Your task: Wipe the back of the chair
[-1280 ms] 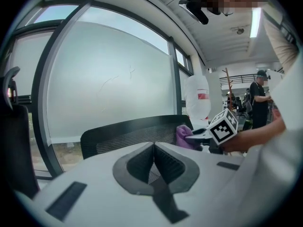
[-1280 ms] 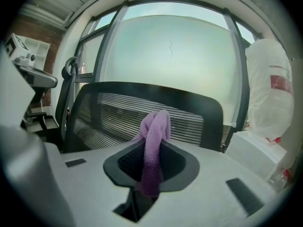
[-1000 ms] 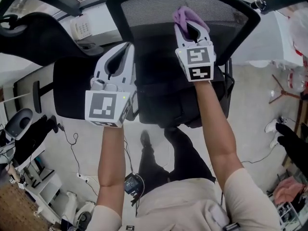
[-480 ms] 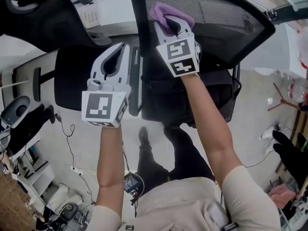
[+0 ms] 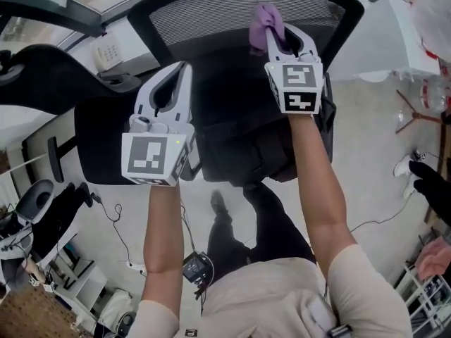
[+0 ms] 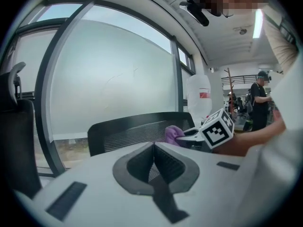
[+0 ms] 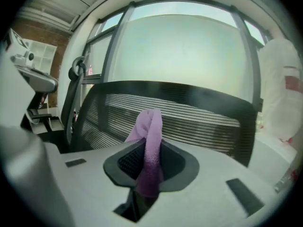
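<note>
The chair back [image 5: 204, 16], a black frame around grey ribbed mesh, arcs across the 12 o'clock edge of the head view, with the dark seat [image 5: 239, 143] below it toward the centre. A purple cloth [image 5: 266, 24] is bunched against the mesh at about 1 o'clock, just inside the top rail. It is pinched in the right gripper [image 5: 280, 36], which reaches up from 5 o'clock on a bare forearm. In the right gripper view the jaws are clamped on the cloth, and a twisted lilac roll stands up from between them toward 12 o'clock. The mesh and its dark rim fill the space behind it; whether the fabric is pressing on the mesh there I cannot tell. The left gripper [image 5: 173, 76] sits at about 8 o'clock from the cloth, well apart from it. It points toward the left end of the chair back and hangs over the seat's left side. In the left gripper view its jaws are drawn together with nothing between them, and the chair back, the cloth and the right gripper's marker cube lie beyond at 1 o'clock. A second black chair [image 5: 42, 90] stands at 9 to 10 o'clock in the head view. A white wall panel [image 5: 107, 48] is just past it at 11 o'clock, and cables trail over the pale floor [image 5: 366, 174] at 7 o'clock. A large frosted window [image 7: 189, 51] rises behind the chair back.
</note>
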{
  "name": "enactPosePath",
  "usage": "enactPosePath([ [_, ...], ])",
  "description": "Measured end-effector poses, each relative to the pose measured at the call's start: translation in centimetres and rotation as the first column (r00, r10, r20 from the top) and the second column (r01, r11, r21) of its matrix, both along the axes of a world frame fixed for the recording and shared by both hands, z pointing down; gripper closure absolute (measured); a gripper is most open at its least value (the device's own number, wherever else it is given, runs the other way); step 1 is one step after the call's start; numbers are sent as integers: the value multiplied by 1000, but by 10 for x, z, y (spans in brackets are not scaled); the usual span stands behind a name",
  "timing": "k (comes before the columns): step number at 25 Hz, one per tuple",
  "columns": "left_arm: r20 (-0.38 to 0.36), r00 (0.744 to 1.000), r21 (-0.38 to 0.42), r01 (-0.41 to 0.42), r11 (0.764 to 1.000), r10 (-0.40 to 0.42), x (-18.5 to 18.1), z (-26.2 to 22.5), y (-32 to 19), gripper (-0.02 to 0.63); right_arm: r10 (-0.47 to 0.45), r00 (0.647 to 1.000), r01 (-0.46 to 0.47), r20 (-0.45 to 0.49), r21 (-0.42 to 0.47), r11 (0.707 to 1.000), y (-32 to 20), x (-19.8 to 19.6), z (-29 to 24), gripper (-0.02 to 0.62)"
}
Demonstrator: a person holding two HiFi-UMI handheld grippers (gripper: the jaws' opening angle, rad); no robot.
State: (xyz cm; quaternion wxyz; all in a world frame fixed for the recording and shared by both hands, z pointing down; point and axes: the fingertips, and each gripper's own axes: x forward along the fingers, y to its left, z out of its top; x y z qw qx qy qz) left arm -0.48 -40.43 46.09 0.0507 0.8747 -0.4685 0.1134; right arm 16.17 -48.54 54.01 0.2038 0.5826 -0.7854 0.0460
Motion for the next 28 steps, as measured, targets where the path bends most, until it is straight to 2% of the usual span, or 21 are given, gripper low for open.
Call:
enactPosePath([
  [4,-3,998,6,-62,998,62,38,3,-4,597,197,980,-197,-20,16,980,9,96,-5,534],
  [6,-3,997,7,-83,997,83,52,4,-6,597,244,970,-244,-17,19,970,14,124,-6,534],
  [11,-8,995,3,-104,995,104,73,6,-10,597,247,969,-247,-23,17,969,16,137,-5,534],
  [15,-4,994,8,-106,994,106,73,4,-8,597,243,970,-242,-12,17,970,17,132,-6,535],
  [18,-8,996,6,-84,996,84,61,4,-5,597,214,977,-214,-5,15,977,17,116,-6,535],
  [21,-8,999,-2,-45,999,45,44,7,-2,597,145,989,-145,-3,10,989,11,83,-3,535],
  [25,-6,1000,-2,5,1000,-5,11,4,3,597,7,1000,-7,6,-10,1000,6,4,2,535],
  [28,-5,998,1,64,998,-64,-28,7,13,597,-127,992,128,15,-22,992,3,-71,9,535],
])
